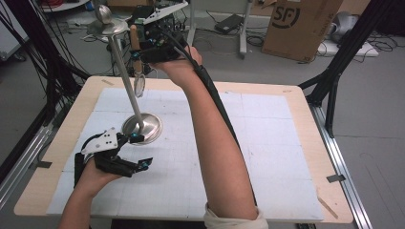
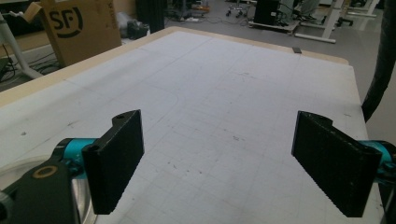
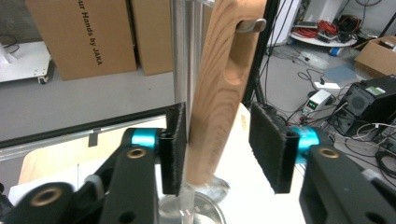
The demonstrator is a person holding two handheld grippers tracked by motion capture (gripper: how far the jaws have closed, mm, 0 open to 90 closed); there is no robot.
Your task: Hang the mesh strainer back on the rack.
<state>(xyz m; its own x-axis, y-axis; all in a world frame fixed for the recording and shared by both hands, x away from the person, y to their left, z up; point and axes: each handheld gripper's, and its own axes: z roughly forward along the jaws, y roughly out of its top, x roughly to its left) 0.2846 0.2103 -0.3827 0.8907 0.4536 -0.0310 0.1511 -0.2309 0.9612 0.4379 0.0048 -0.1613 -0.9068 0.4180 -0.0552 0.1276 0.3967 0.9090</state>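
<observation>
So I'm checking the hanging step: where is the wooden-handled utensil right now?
In the high view the wooden-handled utensil hangs by the metal stand's pole at the table's far left, between the open right tongs; its handle slot sits on a hook.

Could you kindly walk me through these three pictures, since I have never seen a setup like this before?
No robot here: a person holds a handheld two-jaw gripper in each hand at a table covered with a white mat.

The high view looks down from above the person. The other two views come from cameras riding on the grippers, looking along their black jaws.

On the mat stands a metal stand with a round base and a tall pole.

The left gripper rests beside the base, jaws wide open and empty, as the left gripper view confirms.

The right gripper is raised by the pole around a wooden-handled utensil hanging from a hook. One jaw touches the handle; the other stands apart, so it looks open.
</observation>
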